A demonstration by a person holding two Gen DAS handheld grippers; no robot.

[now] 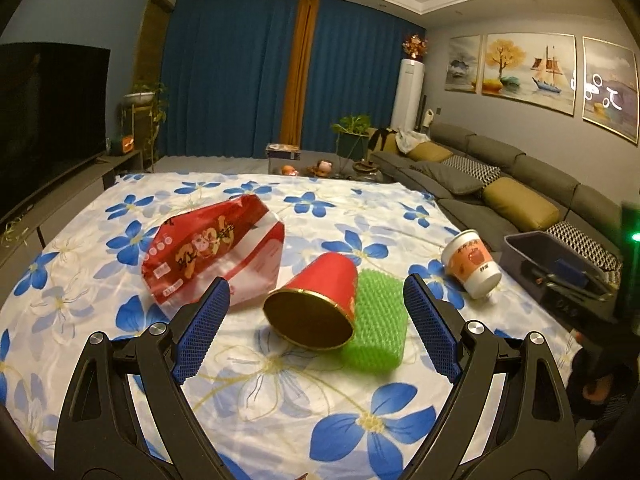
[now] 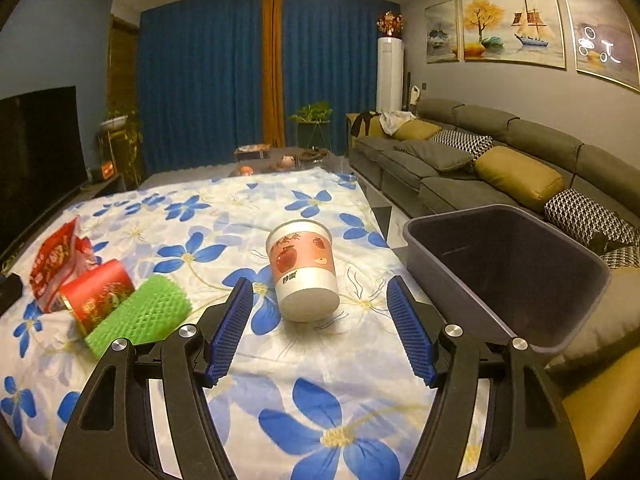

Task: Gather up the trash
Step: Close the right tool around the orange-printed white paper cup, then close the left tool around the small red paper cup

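A red paper cup lies on its side on the flowered cloth, its gold-rimmed mouth toward me, leaning on a green foam net. My left gripper stands open around the cup without touching it. Behind it to the left lies a red snack bag. A white cup with an apple picture lies tilted just ahead of my right gripper, whose pads stand open and clear of it. In the right wrist view the red cup, the net and the bag sit at the left.
A dark grey plastic bin stands off the table's right edge, by the sofa. The white cup and the bin also show in the left wrist view. A television stands at the left.
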